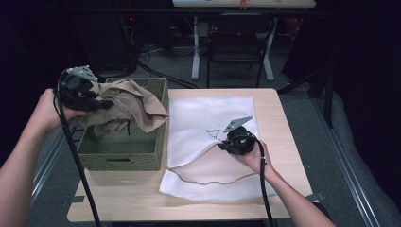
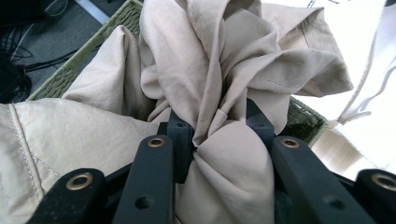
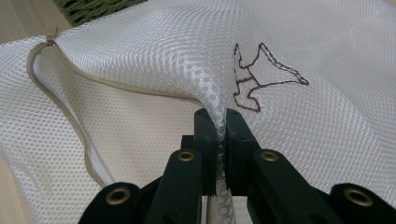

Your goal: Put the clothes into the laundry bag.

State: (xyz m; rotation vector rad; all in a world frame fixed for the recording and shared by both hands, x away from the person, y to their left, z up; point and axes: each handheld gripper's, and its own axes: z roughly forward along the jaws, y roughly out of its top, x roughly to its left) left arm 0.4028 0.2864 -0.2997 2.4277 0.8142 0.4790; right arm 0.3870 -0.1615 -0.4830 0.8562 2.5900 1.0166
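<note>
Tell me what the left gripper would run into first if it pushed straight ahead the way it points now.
Beyond the beige garment it clamps, the left gripper would probably meet the green basket's far rim first, then the white mesh bag; depth is unclear.

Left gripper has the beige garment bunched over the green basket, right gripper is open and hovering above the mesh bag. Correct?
Not quite. The right gripper is not open: the right gripper view shows its jaws pinched shut on a fold of the white mesh bag, lifting it. The rest holds: the left gripper clamps the beige garment over the green basket.
</note>
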